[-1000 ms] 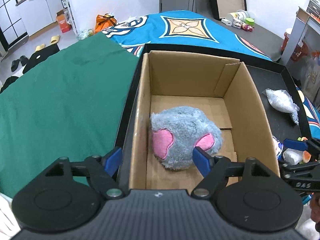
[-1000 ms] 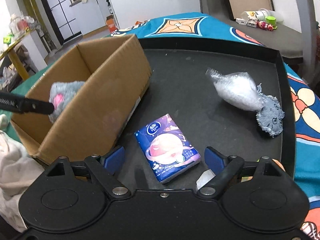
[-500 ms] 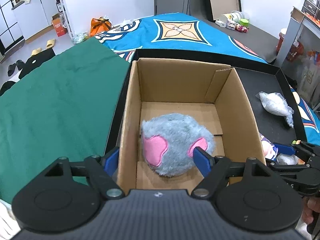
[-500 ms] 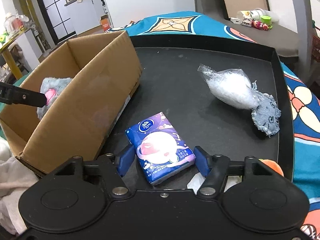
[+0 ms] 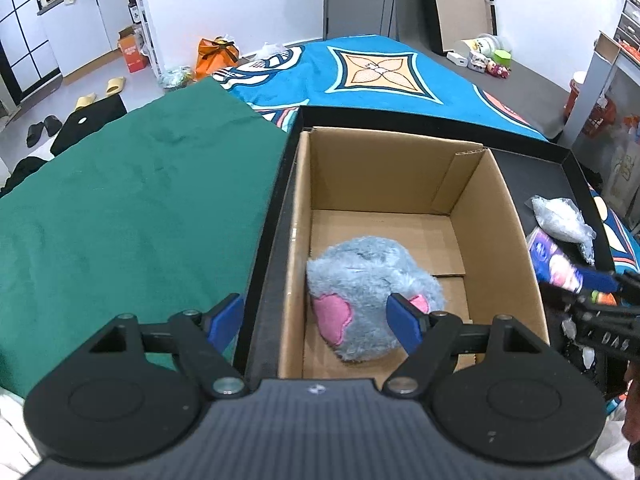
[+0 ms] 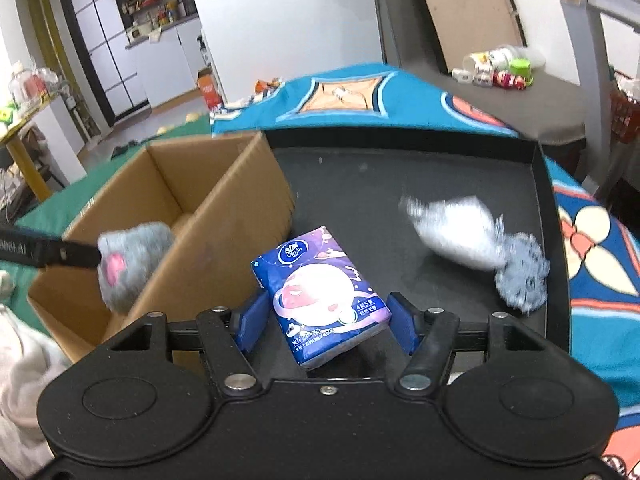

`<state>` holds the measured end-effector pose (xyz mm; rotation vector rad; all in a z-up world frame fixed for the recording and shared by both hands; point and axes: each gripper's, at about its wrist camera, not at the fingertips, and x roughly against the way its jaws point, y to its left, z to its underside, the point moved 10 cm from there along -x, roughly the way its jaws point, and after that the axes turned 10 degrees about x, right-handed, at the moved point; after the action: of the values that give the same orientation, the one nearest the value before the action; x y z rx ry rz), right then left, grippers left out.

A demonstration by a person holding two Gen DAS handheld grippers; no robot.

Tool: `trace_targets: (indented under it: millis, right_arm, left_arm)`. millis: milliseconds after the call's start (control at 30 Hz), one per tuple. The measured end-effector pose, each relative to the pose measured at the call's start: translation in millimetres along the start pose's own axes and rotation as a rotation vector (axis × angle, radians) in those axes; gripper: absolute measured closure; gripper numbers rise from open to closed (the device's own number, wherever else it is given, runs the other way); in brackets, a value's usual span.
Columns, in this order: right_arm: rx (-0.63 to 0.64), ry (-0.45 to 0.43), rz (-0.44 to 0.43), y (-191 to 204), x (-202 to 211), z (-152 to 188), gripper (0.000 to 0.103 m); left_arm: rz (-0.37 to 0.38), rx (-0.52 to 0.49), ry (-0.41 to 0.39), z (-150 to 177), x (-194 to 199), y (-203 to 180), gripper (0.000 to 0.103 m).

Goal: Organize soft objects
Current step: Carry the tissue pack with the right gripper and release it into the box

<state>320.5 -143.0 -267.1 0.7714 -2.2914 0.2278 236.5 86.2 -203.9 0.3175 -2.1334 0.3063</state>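
Observation:
A grey plush toy (image 5: 368, 280) with pink patches lies inside the open cardboard box (image 5: 492, 208). My left gripper (image 5: 314, 320) hangs open over the box's near left wall, one finger outside the box and the other in front of the plush, holding nothing. My right gripper (image 6: 326, 322) is shut on a blue and purple tissue pack (image 6: 320, 288), held tilted just above the black tray (image 6: 400, 168), right of the box (image 6: 224, 232). In the left wrist view the same pack (image 5: 554, 260) shows beyond the box's right wall.
A clear plastic bag of white stuffing (image 6: 452, 228) and a grey fabric piece (image 6: 520, 276) lie on the tray at the right. Green cloth (image 5: 140, 200) lies left of the tray and blue patterned cloth (image 5: 380, 68) behind it. White fabric (image 6: 24, 360) lies beside the box's near corner.
My right gripper's fingers closed onto the tissue pack and raised it off the tray. The left gripper stayed open over the box, and the plush kept its place inside.

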Motion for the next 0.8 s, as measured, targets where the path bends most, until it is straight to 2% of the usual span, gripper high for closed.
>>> trace_targets:
  millis: [267,467,567,633,800]
  right_arm:
    - [0.031,-0.065,0.039,3,9,-31,0.041]
    - [0.033,-0.111,0.053,8,16,-51,0.041]
    - [0.046,-0.135,0.047,15,20,-60,0.041]
    - [0.060,-0.147,0.038,22,20,-66,0.041]
    - [0.091,-0.163,0.004,36,17,-80,0.041]
  left_arm:
    - [0.010,0.055,-0.020,-2,3,15,0.027]
    - [0.008,0.073,-0.018,0,1,22,0.034]
    - [0.018,0.075,-0.015,2,1,24,0.044]
    - [0.028,0.081,-0.004,4,-1,23,0.055]
    - [0.049,0.087,0.024,11,-8,23,0.075]
